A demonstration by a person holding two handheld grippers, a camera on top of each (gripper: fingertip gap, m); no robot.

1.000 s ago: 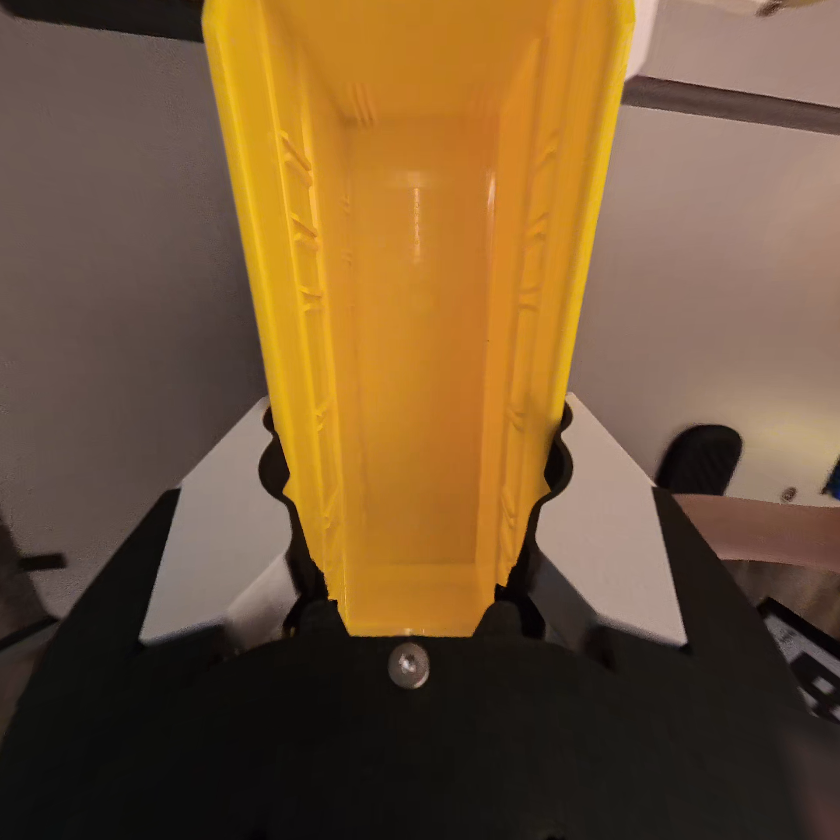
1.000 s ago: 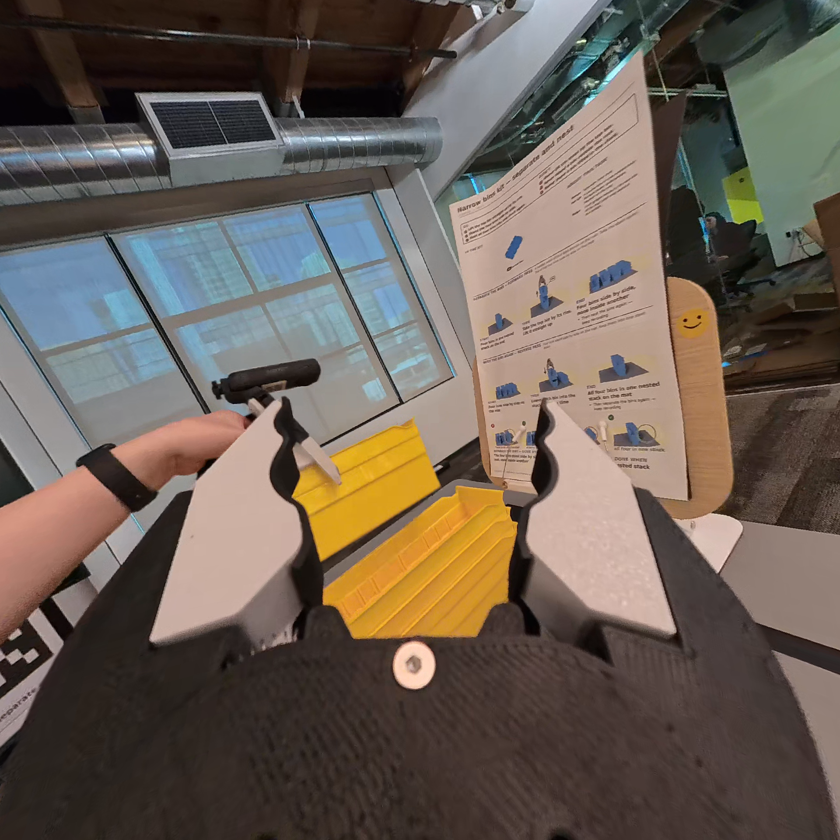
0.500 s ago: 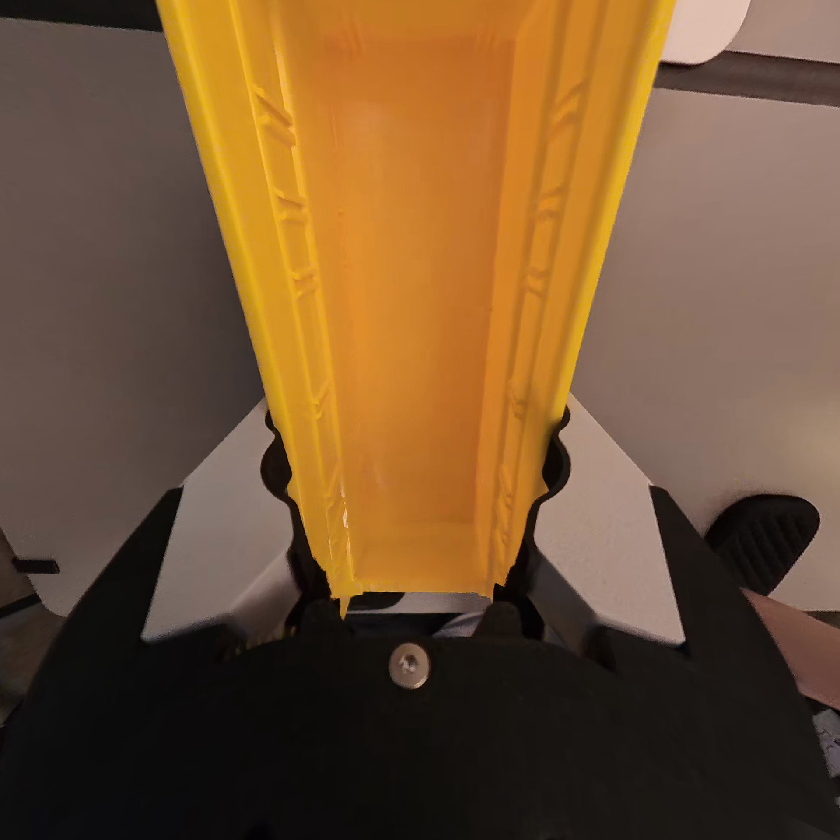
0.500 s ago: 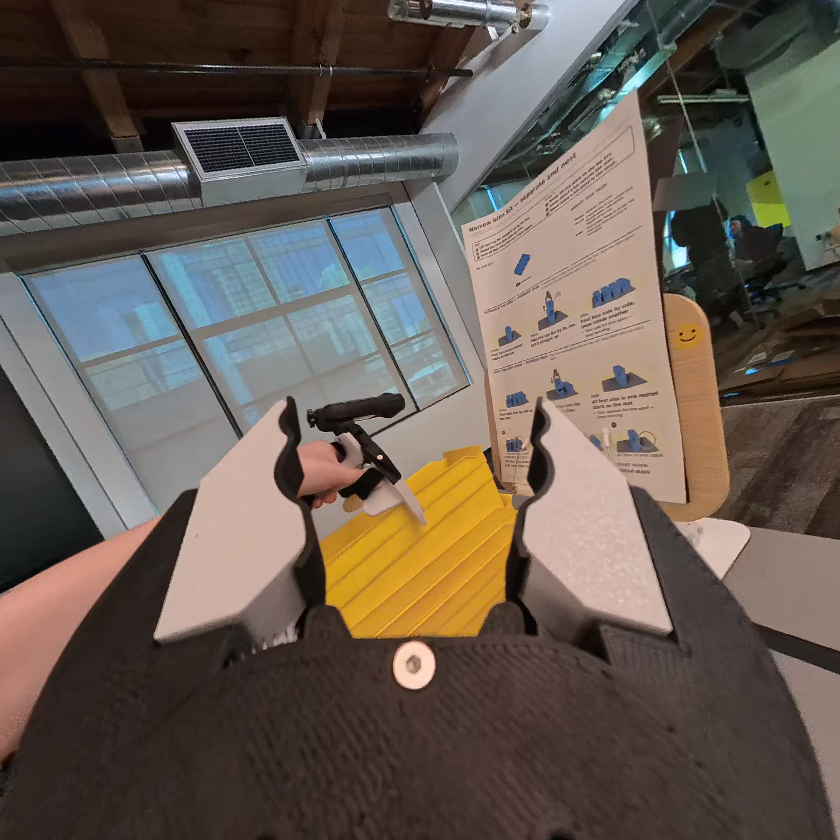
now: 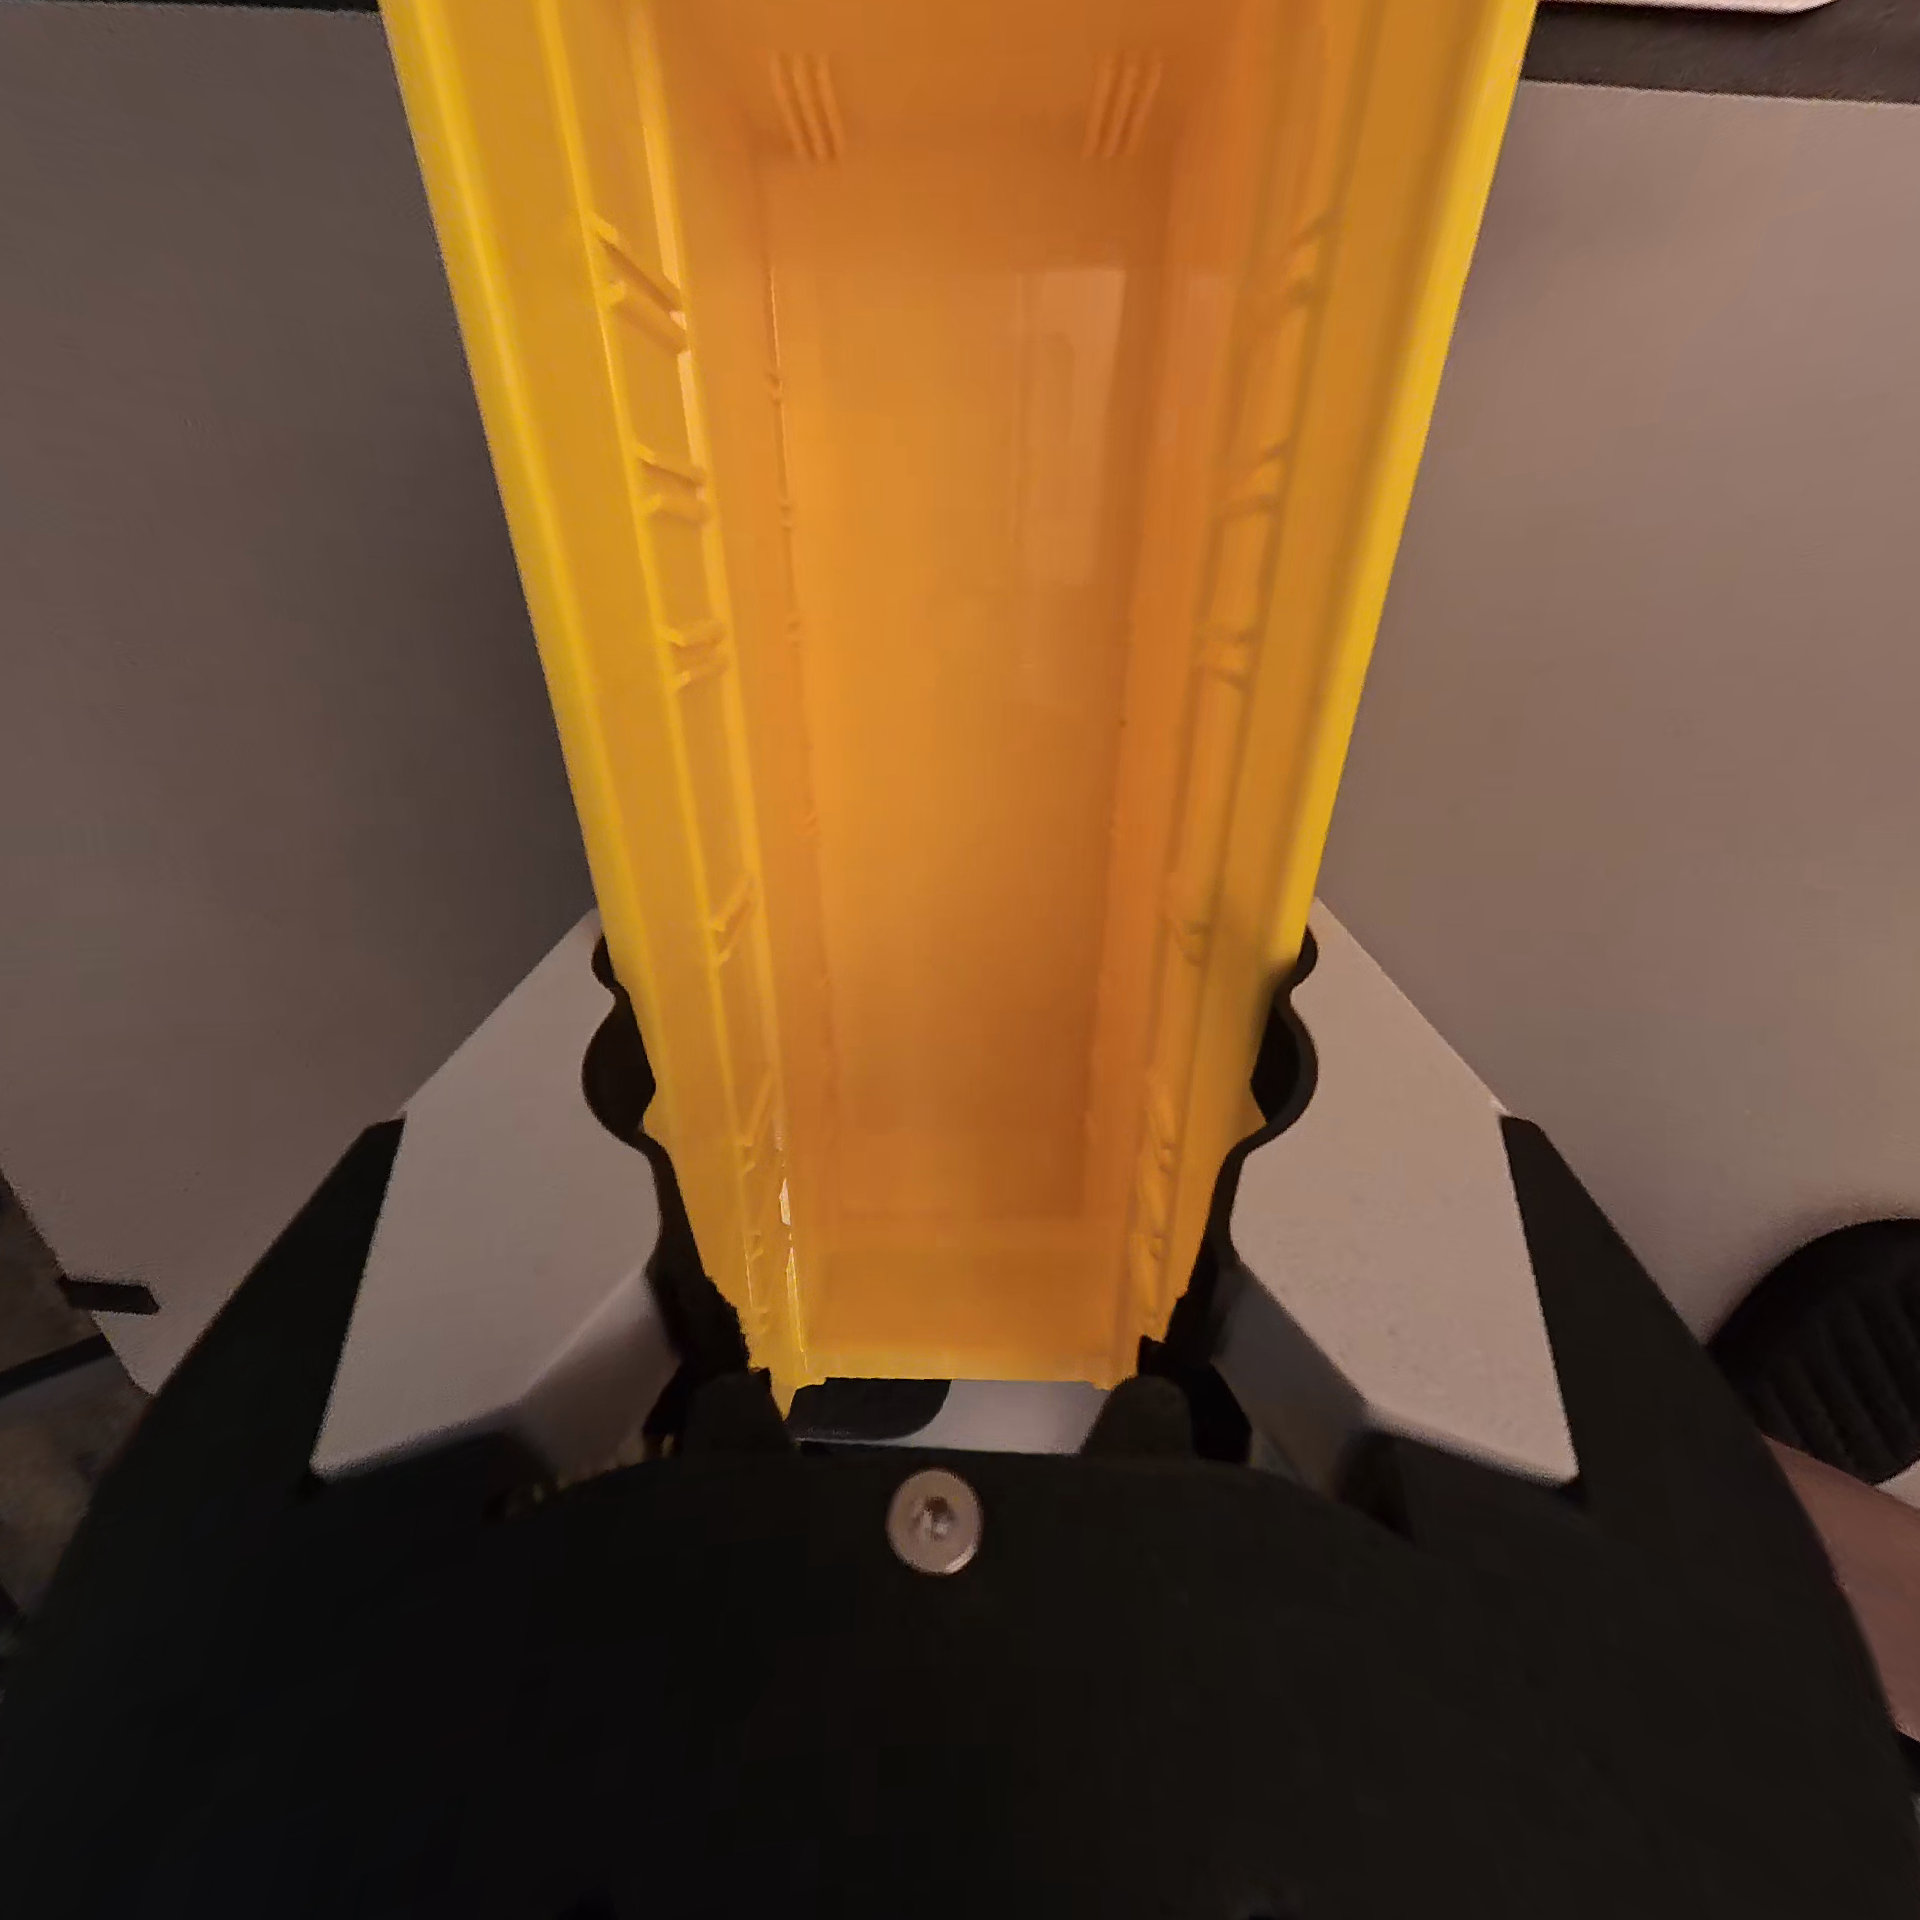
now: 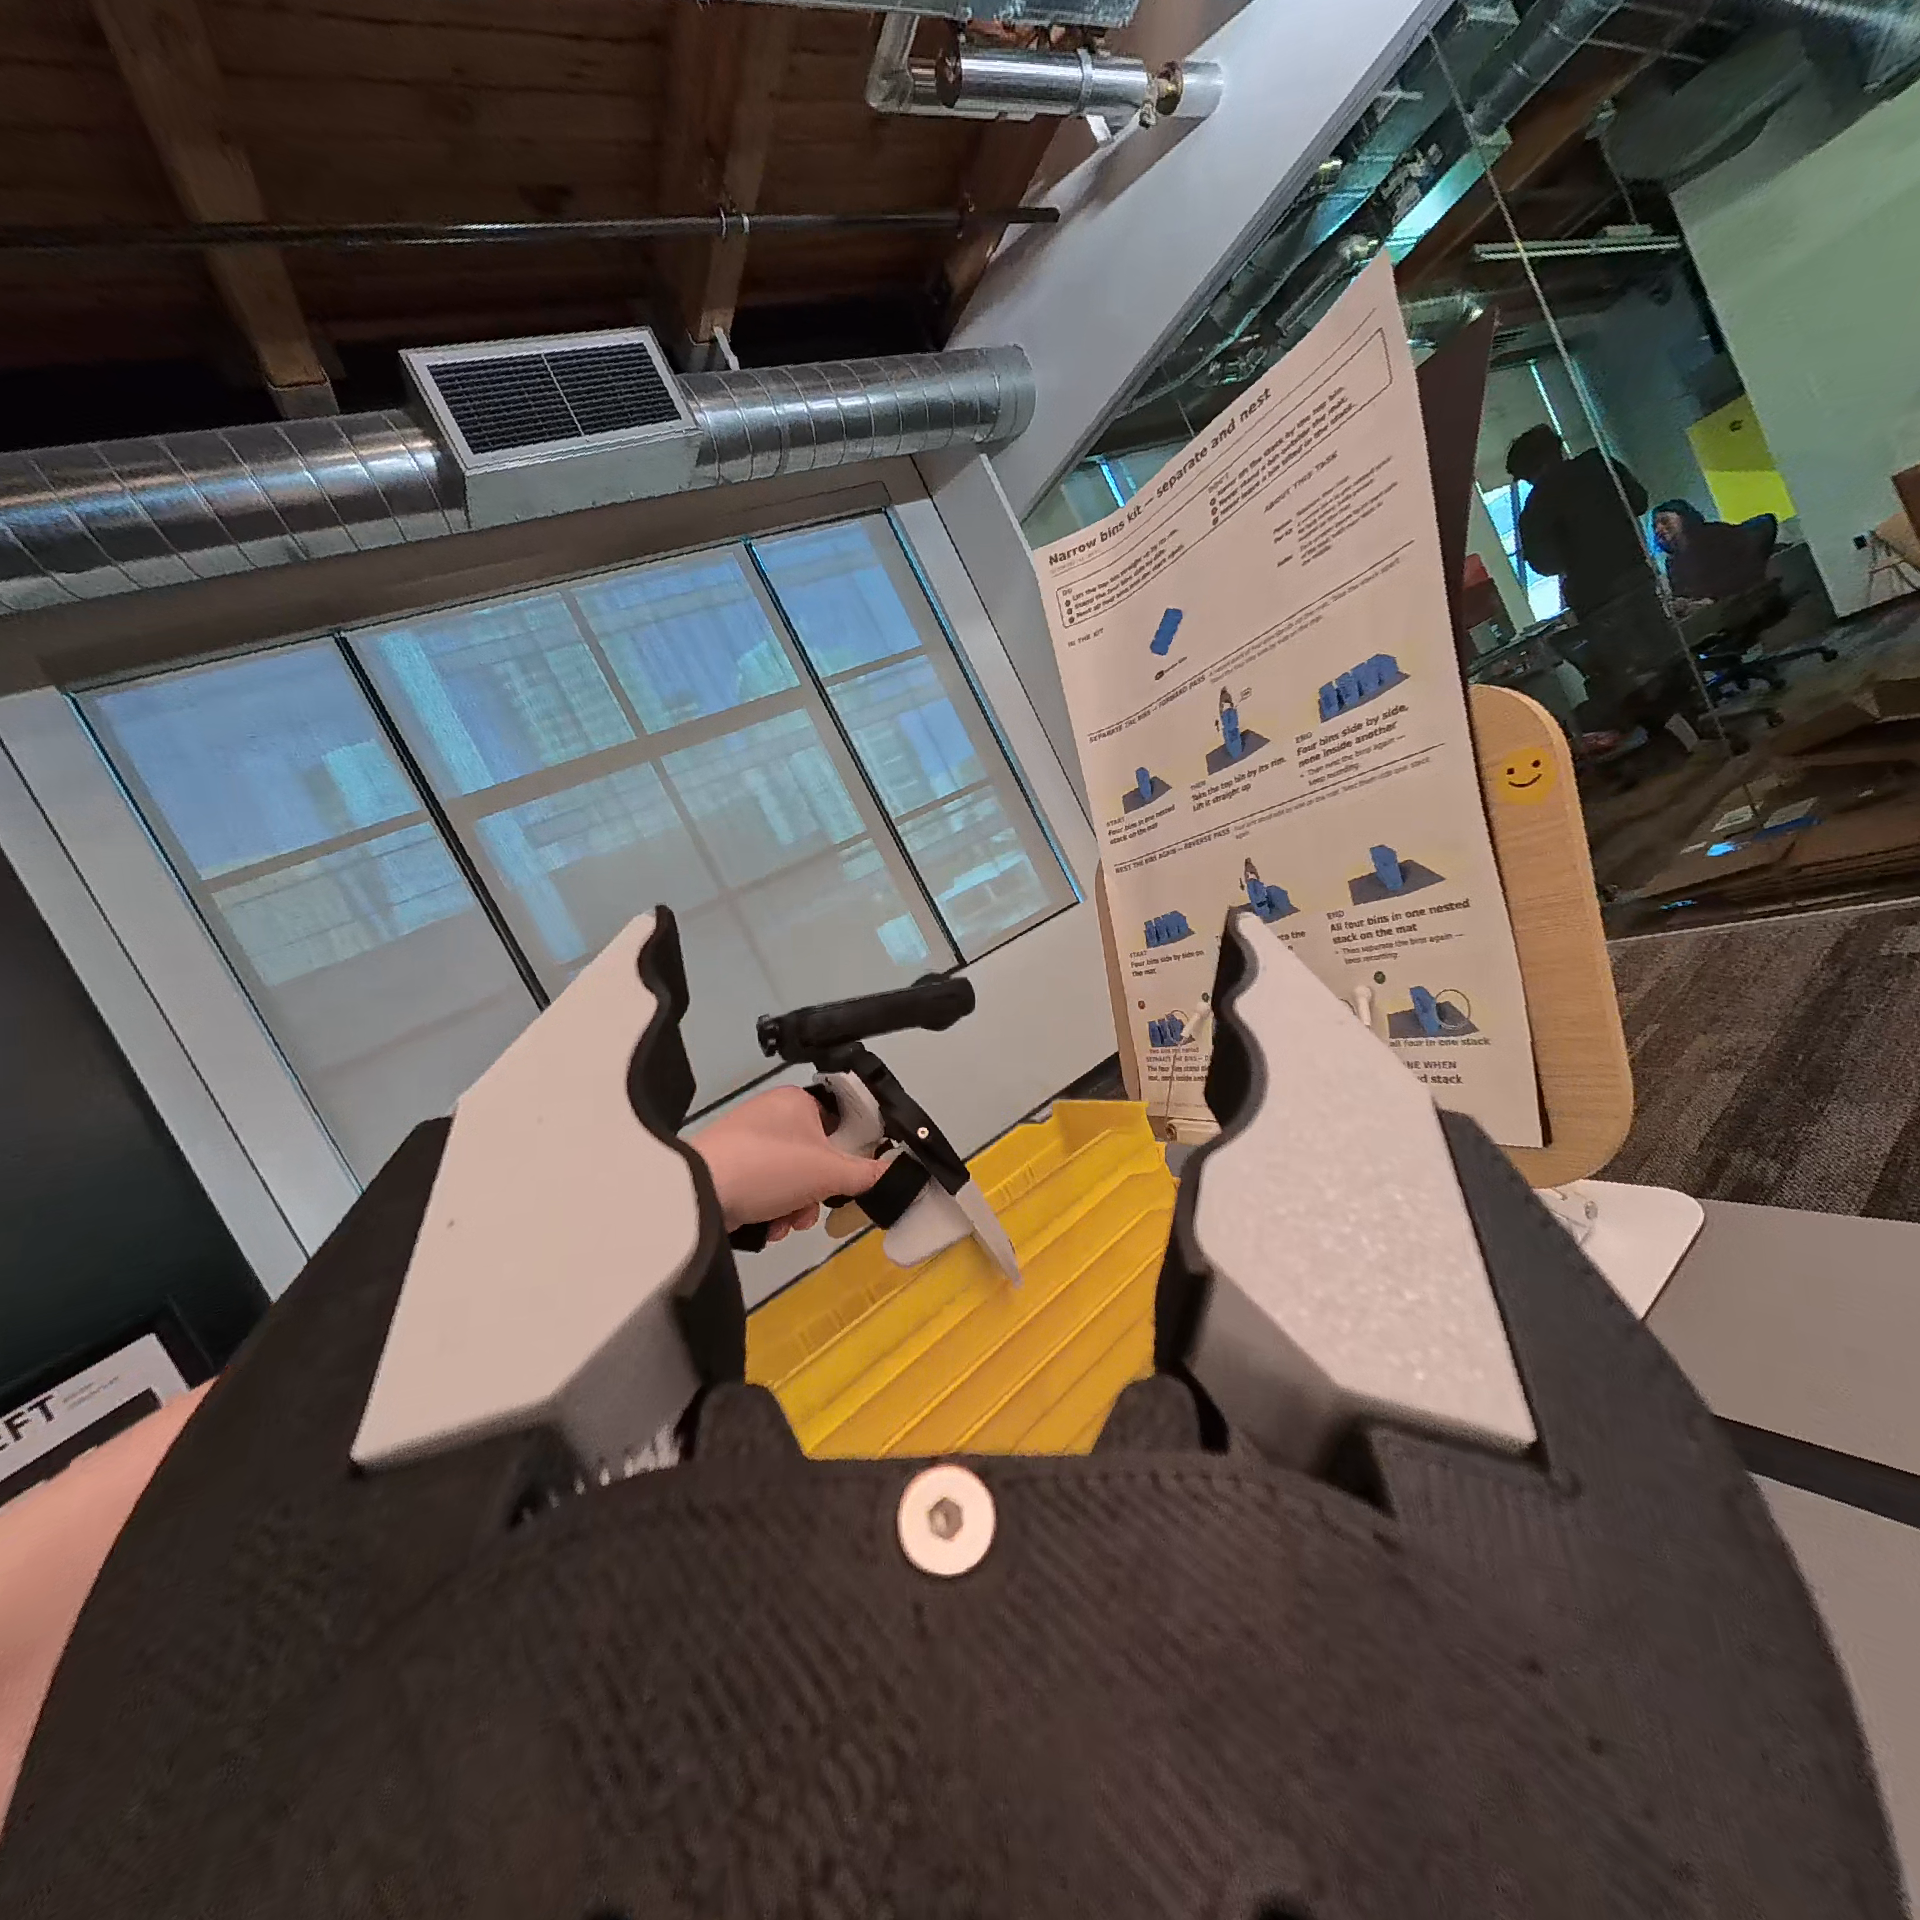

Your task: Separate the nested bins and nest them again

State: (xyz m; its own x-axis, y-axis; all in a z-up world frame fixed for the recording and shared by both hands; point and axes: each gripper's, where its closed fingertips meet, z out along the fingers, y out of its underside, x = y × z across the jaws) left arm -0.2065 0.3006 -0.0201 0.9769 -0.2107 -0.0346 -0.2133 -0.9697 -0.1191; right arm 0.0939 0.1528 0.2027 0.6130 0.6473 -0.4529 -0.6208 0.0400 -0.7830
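Left gripper [image 5: 951, 1039] jaws clamp yellow bin [image 5: 987, 675], now swung down toward the grey worktop [image 5: 260, 623] (placement likely next). Right gripper [image 6: 951, 966] jaws straddle a yellow bin [image 6: 966, 1340] low between them; grip unclear.

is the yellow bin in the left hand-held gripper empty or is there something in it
Empty. The left wrist view looks straight into the yellow bin, held between the left hand-held gripper's fingers: bare floor and ribbed walls, nothing inside.
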